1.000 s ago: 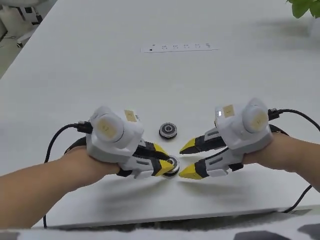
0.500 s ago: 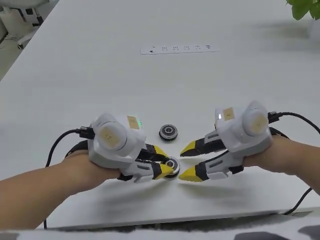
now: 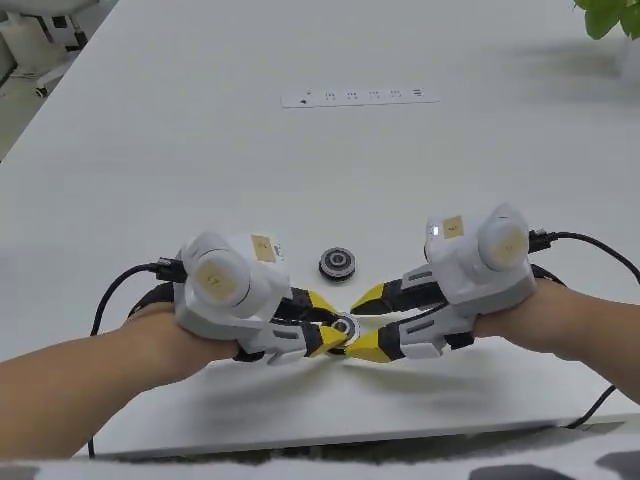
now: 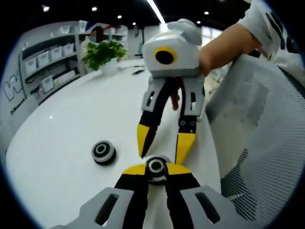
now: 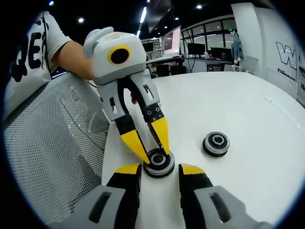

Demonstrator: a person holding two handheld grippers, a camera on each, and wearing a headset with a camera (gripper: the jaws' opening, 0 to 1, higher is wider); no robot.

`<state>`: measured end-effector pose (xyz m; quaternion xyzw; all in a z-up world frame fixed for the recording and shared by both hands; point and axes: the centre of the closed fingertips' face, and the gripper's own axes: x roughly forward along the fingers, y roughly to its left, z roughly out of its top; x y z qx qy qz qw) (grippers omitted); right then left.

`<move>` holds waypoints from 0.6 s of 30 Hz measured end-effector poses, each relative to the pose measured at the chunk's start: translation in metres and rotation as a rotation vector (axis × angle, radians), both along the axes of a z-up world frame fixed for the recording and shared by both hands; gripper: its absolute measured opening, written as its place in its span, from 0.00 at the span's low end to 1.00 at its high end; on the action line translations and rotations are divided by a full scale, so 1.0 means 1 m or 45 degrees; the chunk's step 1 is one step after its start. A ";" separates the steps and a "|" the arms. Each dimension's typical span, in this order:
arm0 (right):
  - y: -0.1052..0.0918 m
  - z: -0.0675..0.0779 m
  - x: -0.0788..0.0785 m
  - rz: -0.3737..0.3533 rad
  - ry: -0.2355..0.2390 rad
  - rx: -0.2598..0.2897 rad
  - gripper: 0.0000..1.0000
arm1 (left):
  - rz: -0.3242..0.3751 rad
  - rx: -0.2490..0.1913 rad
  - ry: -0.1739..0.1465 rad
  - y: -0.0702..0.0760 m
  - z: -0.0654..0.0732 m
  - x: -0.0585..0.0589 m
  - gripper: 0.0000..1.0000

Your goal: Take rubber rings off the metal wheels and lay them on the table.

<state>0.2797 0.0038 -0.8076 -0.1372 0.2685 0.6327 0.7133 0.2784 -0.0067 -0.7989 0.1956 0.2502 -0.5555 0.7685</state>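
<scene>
A small metal wheel with a black rubber ring (image 3: 346, 326) is held just above the white table (image 3: 300, 170) near its front edge. My left gripper (image 3: 338, 328) is shut on it. In the left gripper view the wheel (image 4: 156, 167) sits between the yellow tips of the left gripper (image 4: 156, 170). My right gripper (image 3: 353, 329) faces it, open, its two tips straddling the wheel from the other side. The right gripper view shows the wheel (image 5: 159, 164) between the right gripper (image 5: 159, 168) tips. A second ringed wheel (image 3: 337, 263) lies flat on the table just behind.
A white power strip (image 3: 358, 97) lies far back at the table's middle. A green plant (image 3: 608, 14) stands at the far right corner. Black cables (image 3: 110, 290) trail from both grippers. A mesh chair (image 5: 52, 143) is behind the table's front edge.
My right gripper has moved left, up to the held wheel, and its open tips now straddle it. The left gripper has kept its hold, almost still.
</scene>
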 end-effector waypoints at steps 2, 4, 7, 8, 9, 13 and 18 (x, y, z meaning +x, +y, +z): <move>0.002 -0.001 0.000 -0.007 0.009 0.001 0.28 | 0.003 -0.002 -0.001 -0.001 0.000 0.000 0.13; 0.003 -0.003 -0.001 -0.016 0.005 -0.006 0.27 | 0.004 -0.003 -0.001 -0.001 0.000 0.000 0.13; 0.005 -0.008 -0.004 -0.006 0.005 -0.027 0.26 | 0.006 -0.007 0.000 -0.002 0.000 0.000 0.13; 0.005 -0.009 -0.004 -0.010 -0.003 -0.036 0.26 | 0.006 -0.008 0.000 -0.001 0.000 0.000 0.13; 0.004 -0.009 -0.003 -0.013 -0.006 -0.036 0.26 | 0.006 -0.010 0.001 -0.002 0.000 0.000 0.13; 0.004 -0.004 -0.002 -0.036 0.017 -0.011 0.25 | 0.007 -0.012 0.002 -0.002 0.000 0.000 0.13; 0.004 -0.004 -0.002 -0.020 0.001 -0.015 0.25 | 0.009 -0.017 0.003 -0.001 -0.001 0.000 0.13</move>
